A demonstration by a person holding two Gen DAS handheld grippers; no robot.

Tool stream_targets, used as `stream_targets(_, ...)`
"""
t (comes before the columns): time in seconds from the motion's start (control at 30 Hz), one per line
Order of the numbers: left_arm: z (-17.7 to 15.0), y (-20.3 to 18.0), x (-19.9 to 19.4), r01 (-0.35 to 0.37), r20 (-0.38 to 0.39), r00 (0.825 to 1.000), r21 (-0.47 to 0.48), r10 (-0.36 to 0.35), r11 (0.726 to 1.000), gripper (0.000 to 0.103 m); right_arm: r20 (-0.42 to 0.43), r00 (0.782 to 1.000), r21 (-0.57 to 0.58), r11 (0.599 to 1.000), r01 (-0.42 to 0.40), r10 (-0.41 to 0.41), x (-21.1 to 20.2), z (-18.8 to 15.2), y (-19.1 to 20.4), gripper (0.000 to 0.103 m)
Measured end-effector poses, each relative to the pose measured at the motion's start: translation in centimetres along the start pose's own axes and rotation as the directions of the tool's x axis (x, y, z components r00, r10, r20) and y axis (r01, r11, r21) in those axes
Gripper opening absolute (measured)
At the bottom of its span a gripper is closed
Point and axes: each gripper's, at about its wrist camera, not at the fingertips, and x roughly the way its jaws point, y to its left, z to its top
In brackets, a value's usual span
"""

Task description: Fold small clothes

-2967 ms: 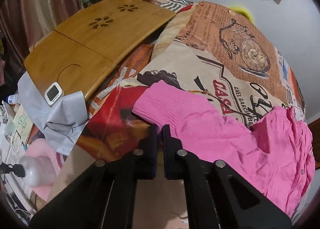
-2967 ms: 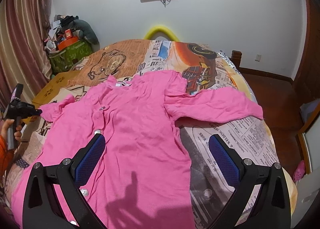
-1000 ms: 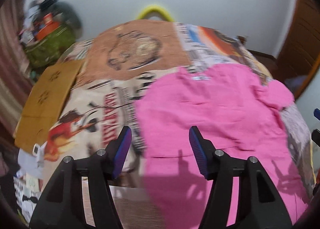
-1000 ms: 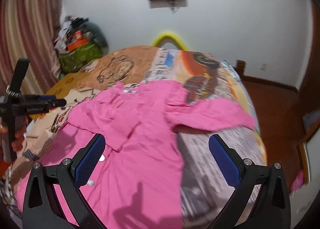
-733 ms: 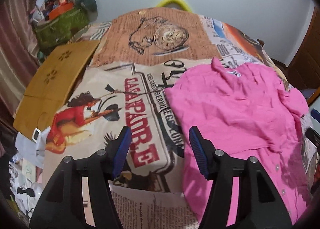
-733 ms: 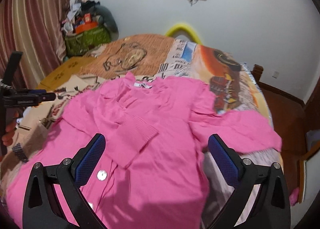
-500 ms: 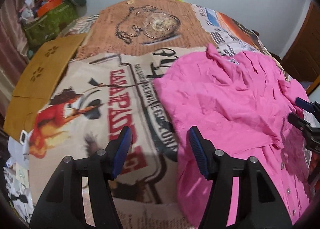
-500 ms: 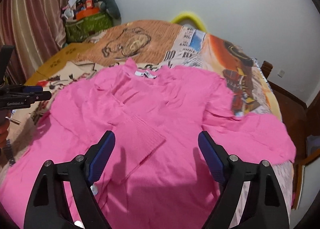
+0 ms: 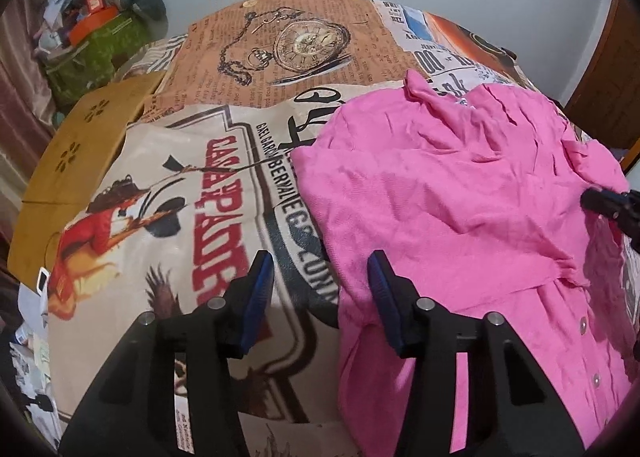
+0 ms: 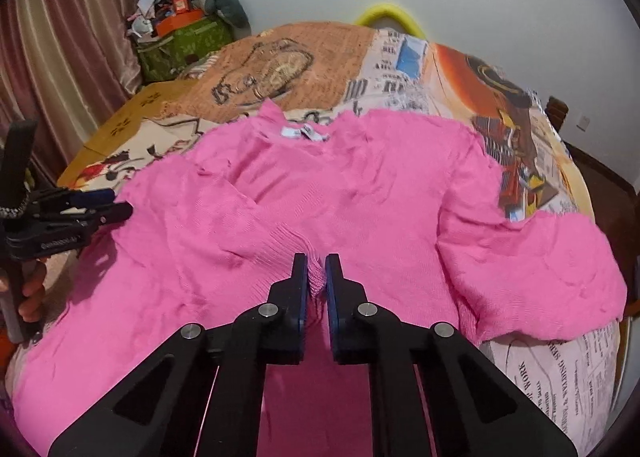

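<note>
My right gripper (image 10: 316,271) has just been closing and now clamps the ribbed cuff (image 10: 298,247) of the folded-in sleeve, pinched between its blue pads over the middle of the pink knitted button-front cardigan (image 10: 360,193). The cardigan lies spread flat on the bed's newspaper-print cover (image 9: 208,161), collar toward the far edge, its other sleeve (image 10: 532,269) stretched toward the right edge. My left gripper (image 9: 320,289) has just been closing a little; its jaws stand apart, straddling the cardigan's left border, one pad over the bare cover and one over the pink cloth, neither pressing it. A wooden lap tray (image 9: 80,149) rests at the bed's left edge.
</note>
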Motion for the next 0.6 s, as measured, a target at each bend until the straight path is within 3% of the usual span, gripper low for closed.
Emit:
stream_targets(0.13, -0.2, 0.6, -0.1, 0.004, 0.001, 1.000, -0.032, -0.004, 0.999, 0.049, 0.050, 0.999, -0.013, 1.000, -0.013, 0.014, -1.0, 1.1, 0.2, 0.006)
stream_targets(0.3, -0.4, 0.0, 0.0, -0.033, 0.014, 0.999, -0.002, 0.033, 0.999, 0.050, 0.077, 0.997, 0.023, 1.000, 0.002, -0.004, -1.1, 2.8, -1.4, 0.006)
stream_targets(0.53, -0.7, 0.5, 0.3, -0.019, 0.014, 1.000, -0.025, 0.019, 1.000, 0.053, -0.045, 0.998, 0.028, 0.999, 0.035, -0.034, 2.9, 1.0, -2.7, 0.006)
stream_targets(0.6, -0.5, 0.6, 0.1, -0.012, 0.008, 1.000, -0.027, 0.013, 1.000, 0.052, -0.023, 0.999, 0.025, 0.999, 0.032, -0.031, 2.6, 0.6, -2.6, 0.006)
